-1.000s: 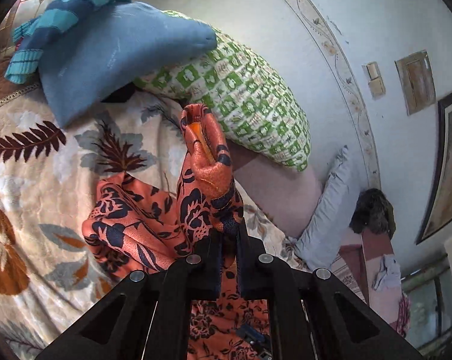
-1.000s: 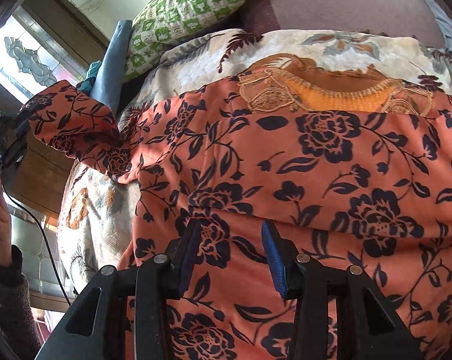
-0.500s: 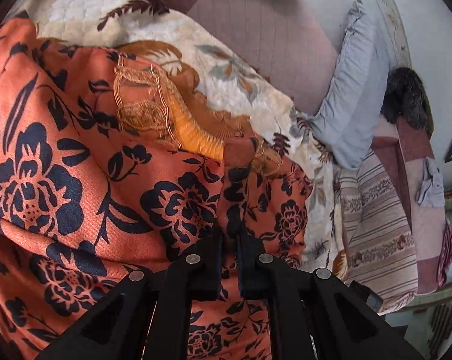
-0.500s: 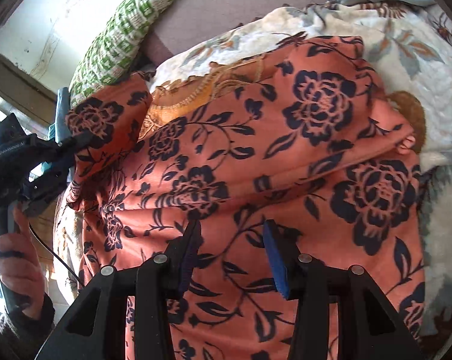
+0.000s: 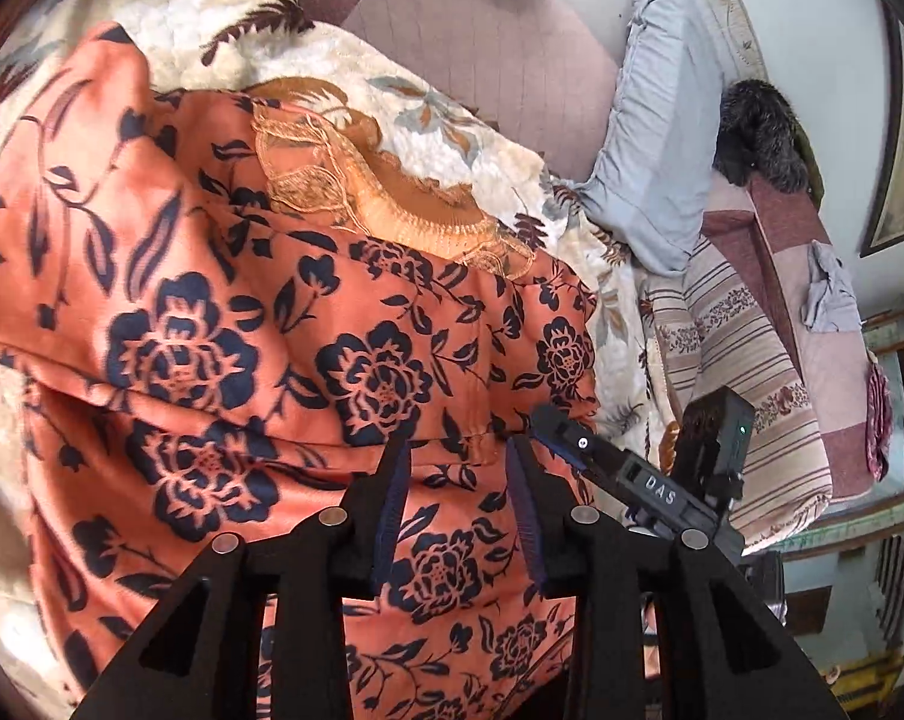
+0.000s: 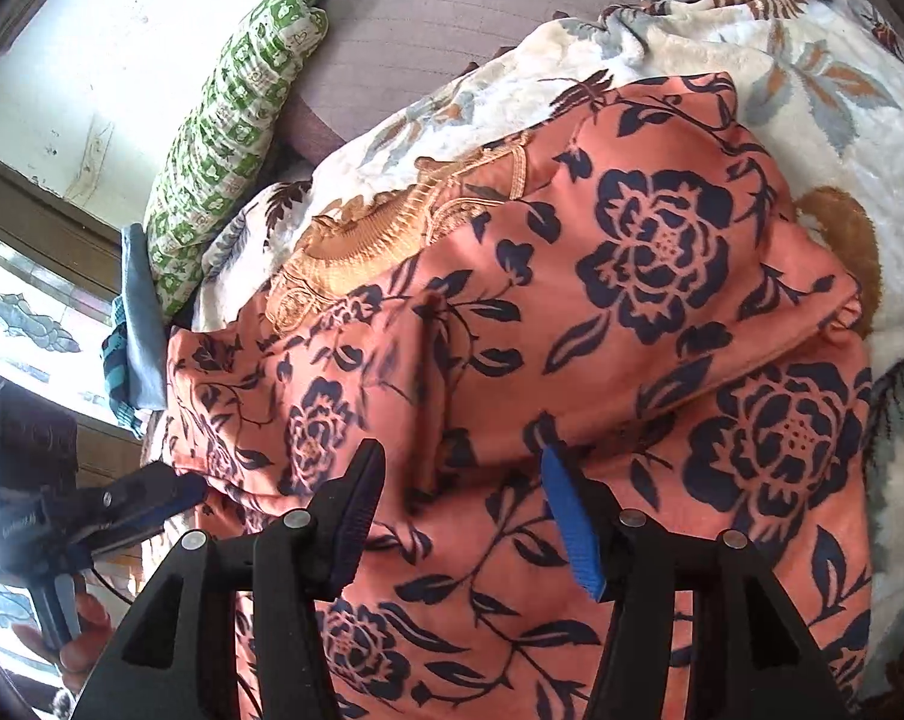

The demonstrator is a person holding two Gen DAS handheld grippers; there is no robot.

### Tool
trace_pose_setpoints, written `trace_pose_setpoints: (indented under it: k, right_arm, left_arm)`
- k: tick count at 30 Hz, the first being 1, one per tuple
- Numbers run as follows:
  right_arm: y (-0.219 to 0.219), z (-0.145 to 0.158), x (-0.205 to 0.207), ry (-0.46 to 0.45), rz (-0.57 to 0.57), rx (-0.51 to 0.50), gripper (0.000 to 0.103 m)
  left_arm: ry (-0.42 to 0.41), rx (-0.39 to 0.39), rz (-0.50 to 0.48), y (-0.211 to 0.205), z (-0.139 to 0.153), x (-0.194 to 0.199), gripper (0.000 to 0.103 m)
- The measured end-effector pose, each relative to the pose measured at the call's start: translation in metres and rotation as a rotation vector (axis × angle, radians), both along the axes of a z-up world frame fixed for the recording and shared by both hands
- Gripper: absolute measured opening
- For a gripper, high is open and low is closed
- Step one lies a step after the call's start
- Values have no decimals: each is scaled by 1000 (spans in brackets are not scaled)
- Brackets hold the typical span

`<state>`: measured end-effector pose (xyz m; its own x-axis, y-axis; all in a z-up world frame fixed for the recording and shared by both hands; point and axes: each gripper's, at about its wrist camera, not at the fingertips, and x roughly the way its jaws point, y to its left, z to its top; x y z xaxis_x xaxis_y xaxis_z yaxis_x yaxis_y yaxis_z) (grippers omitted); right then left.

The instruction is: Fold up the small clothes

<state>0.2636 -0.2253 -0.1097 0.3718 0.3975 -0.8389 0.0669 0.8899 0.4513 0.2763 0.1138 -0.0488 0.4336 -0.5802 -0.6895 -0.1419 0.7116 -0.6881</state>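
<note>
Left wrist view: the left hand-held gripper (image 5: 457, 468) hovers low over the orange floral garment (image 5: 224, 324), jaws opening, with no cloth pinched between the blue pads; the fabric lies below them, released. The garment is spread on the leaf-patterned blanket (image 5: 428, 120) covering the bed, its embroidered neckline (image 5: 380, 192) at the far edge. Both sides appear turned in toward the middle, judged to be the first lengthwise folds, which would explain the release here. The right hand-held gripper (image 5: 563, 438) shows at the right, its tip just beside the garment's edge. Beyond lie a grey pillow (image 5: 662, 138), a striped cover (image 5: 734, 360) and a dark furry item (image 5: 758, 132), all well apart from the work. Right wrist view: the right hand-held gripper (image 6: 461, 474) also stands over the garment with jaws opening and nothing between the pads; a raised crease of fabric runs just ahead of them. The left hand-held gripper (image 6: 170, 489) enters at the lower left, held by a hand (image 6: 74, 642), at the garment's near corner. A green checked pillow (image 6: 230, 120) and folded blue cloth (image 6: 140, 330) sit beside the blanket, near the garment's left edge but not on it. Obstruction: none on the garment itself; the soft, uneven blanket may let folds slip.
</note>
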Motion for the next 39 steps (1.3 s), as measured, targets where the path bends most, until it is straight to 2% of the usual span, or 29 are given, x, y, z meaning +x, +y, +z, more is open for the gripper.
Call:
trace_pose_setpoints:
  k: [2, 3, 7, 10, 12, 14, 16, 18, 20, 24, 25, 28, 33, 34, 36, 37, 38, 39]
  right_arm:
    - [5, -2, 7, 1, -13, 53, 68]
    - [8, -5, 11, 6, -20, 68, 68]
    - [19, -21, 25, 38, -44, 31, 69]
    - [29, -31, 32, 33, -23, 30, 69]
    - [40, -30, 36, 9, 21, -11, 63]
    - [50, -28, 39, -2, 62, -51, 36]
    - [57, -25, 41, -8, 97, -86, 22]
    - [61, -20, 41, -33, 122, -121, 21]
    - [60, -16, 39, -46, 124, -115, 19]
    - [50, -11, 36, -43, 106, -57, 20]
    - [49, -11, 37, -39, 109, -55, 23]
    - [45, -17, 38, -15, 97, -51, 23]
    - [40, -29, 41, 23, 50, -8, 25]
    - [40, -32, 42, 32, 45, -10, 25]
    - [40, -37, 44, 42, 52, 0, 24]
    - [42, -37, 44, 36, 59, -4, 17]
    - [43, -34, 45, 20, 71, -11, 12]
    - [45, -28, 44, -4, 81, -17, 11]
  left_arm:
    - [-26, 30, 62, 33, 5, -20, 40]
    - [-30, 34, 102, 50, 5, -28, 41]
    - [15, -28, 283, 115, -14, -45, 43]
    - [63, -67, 348, 141, -32, -46, 43]
    - [94, -66, 361, 146, -42, -41, 43]
    - [105, -77, 372, 143, -50, -36, 42]
    - [102, -104, 398, 146, -53, -36, 42]
    - [109, -118, 411, 138, -63, -25, 42]
    - [122, -169, 402, 132, -68, -27, 42]
    - [96, -115, 407, 125, -69, -42, 45]
    - [119, -110, 413, 127, -75, -42, 45]
    - [182, -132, 456, 141, -89, -38, 44]
    - [156, -115, 497, 153, -76, -28, 43]
    - [144, -123, 493, 153, -71, -26, 42]
    - [131, -86, 484, 151, -62, -24, 30]
    - [130, -78, 473, 149, -58, -23, 18]
    - [126, -81, 462, 146, -54, -24, 13]
    - [122, -77, 456, 143, -49, -25, 13]
